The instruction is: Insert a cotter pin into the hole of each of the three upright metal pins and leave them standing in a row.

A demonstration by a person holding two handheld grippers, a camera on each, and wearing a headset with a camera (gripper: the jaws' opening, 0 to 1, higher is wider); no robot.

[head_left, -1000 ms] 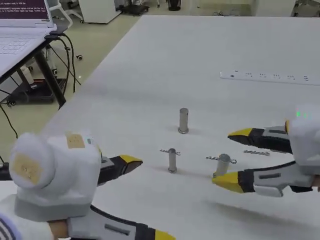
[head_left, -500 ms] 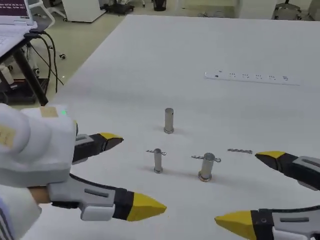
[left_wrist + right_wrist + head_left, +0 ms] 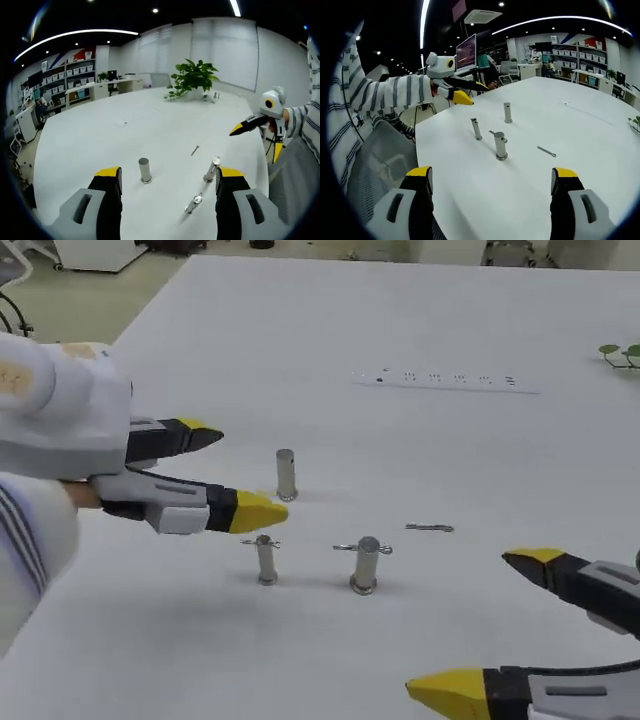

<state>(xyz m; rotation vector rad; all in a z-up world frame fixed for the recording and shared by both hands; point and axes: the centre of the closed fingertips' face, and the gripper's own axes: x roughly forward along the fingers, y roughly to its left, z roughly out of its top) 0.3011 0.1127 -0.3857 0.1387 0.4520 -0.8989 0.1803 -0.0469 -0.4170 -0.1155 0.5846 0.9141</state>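
work left for me is one pin, i judge: two of the three upright posts carry a cotter and the third is bare. starting at the left, my left gripper hangs over the table with its jaws spread wide and nothing between them, its lower tip near the front-left pin, which has a thin cotter through its top. behind that stands the bare pin, a short dull-steel post on a slightly wider foot, upright and set back from the other two, so the three are not in a line. next right is the thicker front-right pin, with wire ends poking out either side of its head. the loose cotter pin lies flat on the white top just right of it, a slim wire, small and likely to skate. my right gripper is nearest me, jaws gaping, empty. to do this well i'd pinch the wire across its middle with the right tips, lightly, and steady the bare pin with the left so threading doesn't tip it.
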